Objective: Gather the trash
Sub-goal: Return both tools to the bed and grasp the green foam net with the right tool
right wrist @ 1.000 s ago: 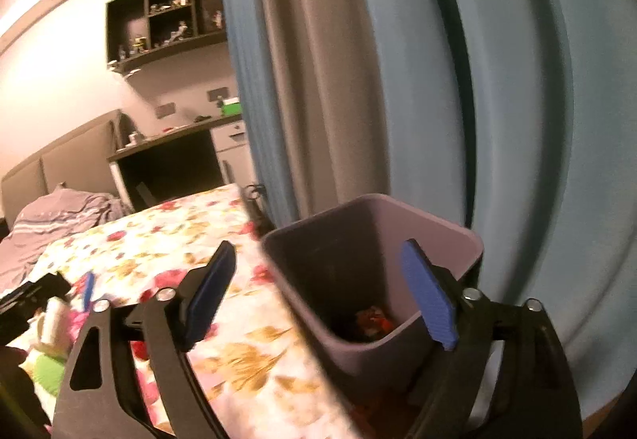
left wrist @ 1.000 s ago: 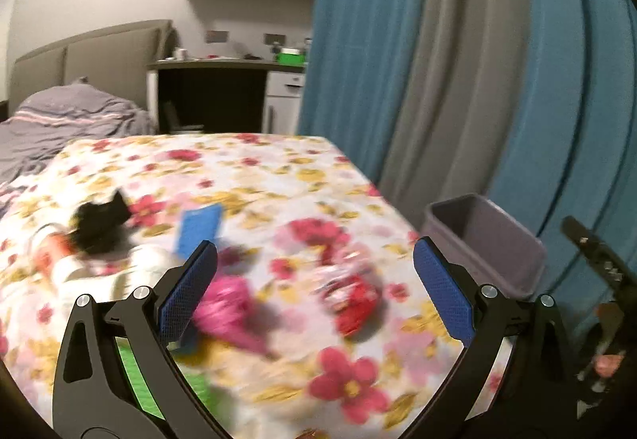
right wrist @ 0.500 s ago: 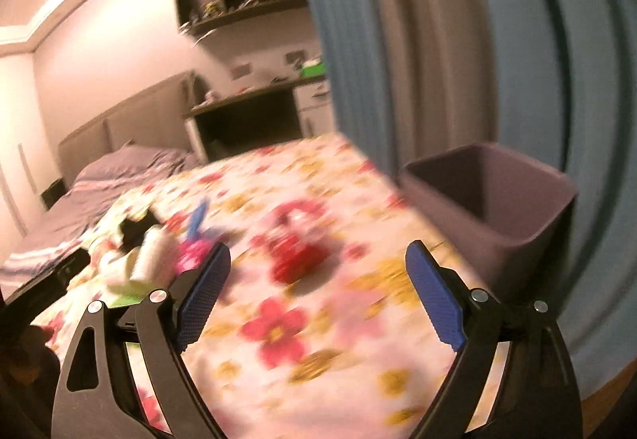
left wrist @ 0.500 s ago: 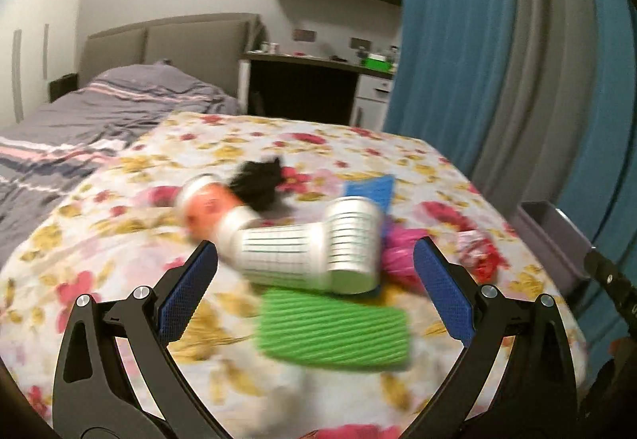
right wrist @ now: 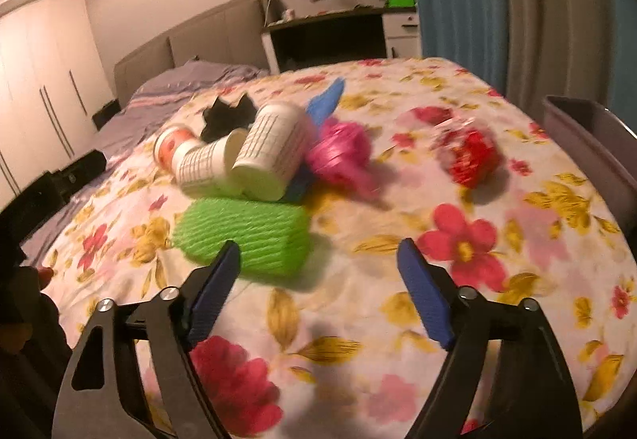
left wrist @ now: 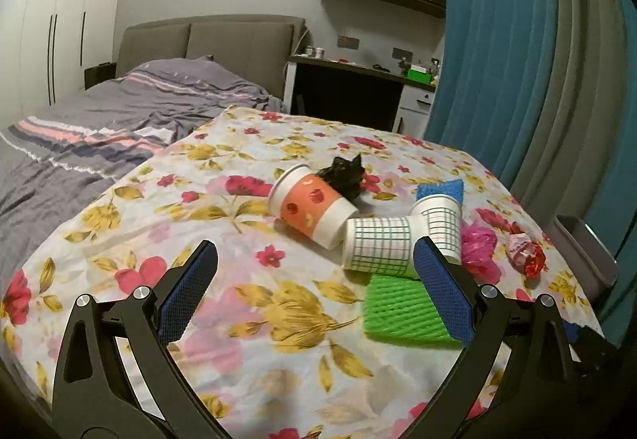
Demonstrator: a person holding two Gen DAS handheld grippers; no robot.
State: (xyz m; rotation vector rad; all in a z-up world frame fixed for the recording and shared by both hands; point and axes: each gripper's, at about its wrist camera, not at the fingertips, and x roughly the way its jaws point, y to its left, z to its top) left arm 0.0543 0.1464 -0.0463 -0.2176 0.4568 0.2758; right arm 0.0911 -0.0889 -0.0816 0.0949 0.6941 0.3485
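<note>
Swung my right tool (right wrist: 318, 272) off bin (right wrist: 589, 144) back to trash pile; jaws just narrowed, w/ nothing between. Green sponge (right wrist: 247, 236) nearest; left tool (left wrist: 314, 287) wide, empty.

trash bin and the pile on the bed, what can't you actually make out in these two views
- Trash bin: cut off by the right edge in both wrist views; its inside is hidden.
- Blue sponge: mostly hidden behind the checked cups in both views.
- Red wrapper: blurred in the right wrist view, small in the left; print unreadable.
- Black crumpled thing: part hidden by the orange cup.
</note>
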